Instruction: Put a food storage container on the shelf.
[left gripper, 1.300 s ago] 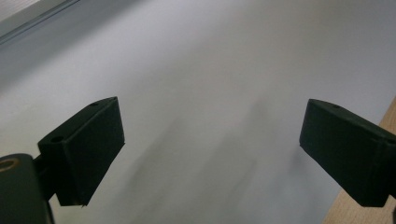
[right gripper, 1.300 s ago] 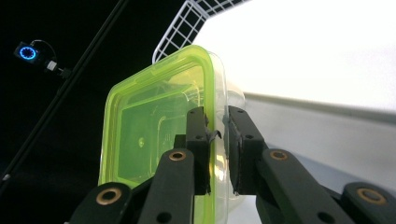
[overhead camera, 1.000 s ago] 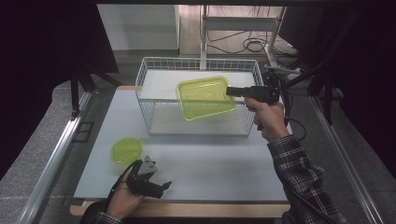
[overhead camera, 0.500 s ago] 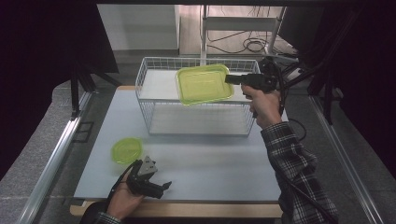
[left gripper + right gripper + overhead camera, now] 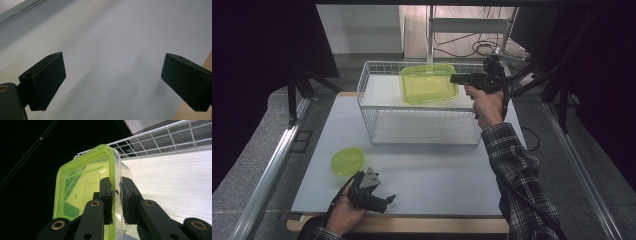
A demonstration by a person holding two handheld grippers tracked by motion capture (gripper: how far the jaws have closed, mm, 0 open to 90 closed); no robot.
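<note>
A yellow-green rectangular plastic container [image 5: 428, 83] hangs tilted over the white wire basket [image 5: 372, 117], held by its right rim. My right gripper [image 5: 456, 79] is shut on that rim; in the right gripper view my right gripper [image 5: 116, 195] has its two black pads clamped on the container's [image 5: 82, 185] green edge, one inside and one outside. A round yellow-green lid [image 5: 347, 160] lies on the white mat at front left. My left gripper [image 5: 384, 201] rests near the table's front edge, just right of the lid, and my left gripper [image 5: 113, 82] stands open over bare mat.
The white mat [image 5: 432, 170] covers the table between the basket and the wooden front edge [image 5: 412, 225]. A metal rail [image 5: 272, 170] runs along the left side. Cables and a stand [image 5: 467, 30] lie beyond the basket's far wall.
My right gripper has carried the container up and toward the far side of the basket, and its tilt has steepened. The left gripper and the round lid have stayed put.
</note>
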